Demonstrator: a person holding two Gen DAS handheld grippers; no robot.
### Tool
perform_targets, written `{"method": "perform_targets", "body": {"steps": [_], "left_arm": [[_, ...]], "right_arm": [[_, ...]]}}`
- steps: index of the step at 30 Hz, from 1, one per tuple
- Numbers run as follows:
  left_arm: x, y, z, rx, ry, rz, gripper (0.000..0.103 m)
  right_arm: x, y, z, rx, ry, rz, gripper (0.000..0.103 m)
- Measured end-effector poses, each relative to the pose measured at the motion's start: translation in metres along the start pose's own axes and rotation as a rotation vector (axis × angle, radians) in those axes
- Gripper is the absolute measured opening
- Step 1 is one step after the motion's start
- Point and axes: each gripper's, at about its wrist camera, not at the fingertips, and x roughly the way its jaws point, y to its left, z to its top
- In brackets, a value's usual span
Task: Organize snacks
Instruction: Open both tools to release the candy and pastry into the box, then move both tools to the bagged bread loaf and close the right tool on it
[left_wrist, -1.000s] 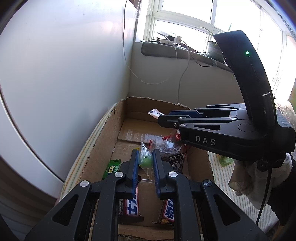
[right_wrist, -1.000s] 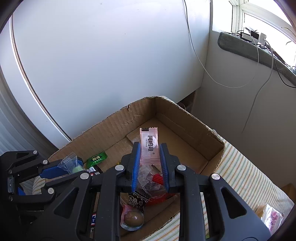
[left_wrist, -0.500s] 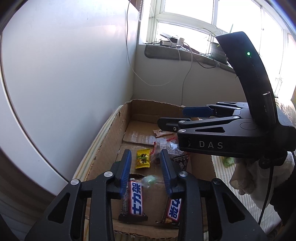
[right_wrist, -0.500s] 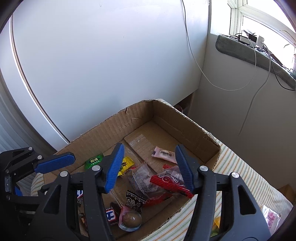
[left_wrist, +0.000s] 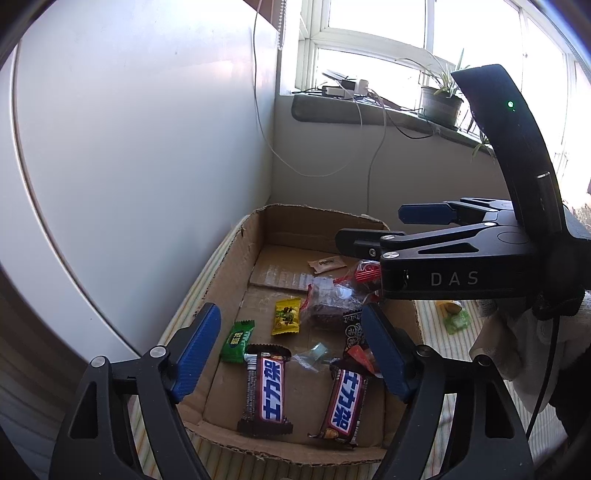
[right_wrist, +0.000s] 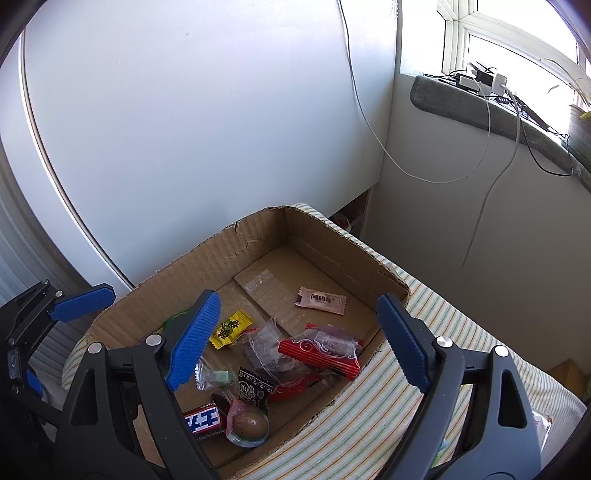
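I have both tools spread wide and holding nothing, poised above the cardboard box (left_wrist: 229, 273) that sits on the striped cloth (right_wrist: 443, 332); the left gripper (left_wrist: 291, 354) hangs over its near end, the right gripper (right_wrist: 295, 339) over its right side. Working left to right in the left wrist view: the green candy packet (left_wrist: 238, 340) lies near the left wall, light and flat, best pinched across its middle. Next, the yellow candy packet (left_wrist: 286, 316), just as slight. The two Snickers bars (left_wrist: 271, 391) lie near the front edge, stiffer and heavier, so I judge a grip across the short width is safest. Between them sits a small clear-wrapped sweet (left_wrist: 314, 355), crinkly and probably slippery. Further right, the clear bag of dark snacks (left_wrist: 328, 302) is soft and will sag; I would take it by the bulk. The pink sachet (left_wrist: 327, 263) lies alone at the far end.
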Motion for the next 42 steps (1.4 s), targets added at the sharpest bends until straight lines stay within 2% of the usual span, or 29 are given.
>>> {"method": "perform_targets", "body": {"steps": [11, 26, 35, 42], "left_arm": [[-0.008, -0.028, 0.001, 0.031, -0.013, -0.019, 0.079], [-0.014, -0.083, 0.008, 0.087, -0.031, -0.103, 0.079], [-0.001, -0.123, 0.010, 0.064, -0.005, -0.221, 0.079], [0.021, -0.158, 0.008, 0.053, 0.051, -0.326, 0.079]], "right_arm": [[-0.038, -0.024, -0.014, 0.040, -0.038, -0.027, 0.090], [-0.101, -0.088, -0.052, 0.142, -0.086, -0.122, 0.091], [-0.132, -0.155, -0.090, 0.275, -0.073, -0.208, 0.091], [-0.139, -0.201, -0.124, 0.379, -0.032, -0.204, 0.091]]}}
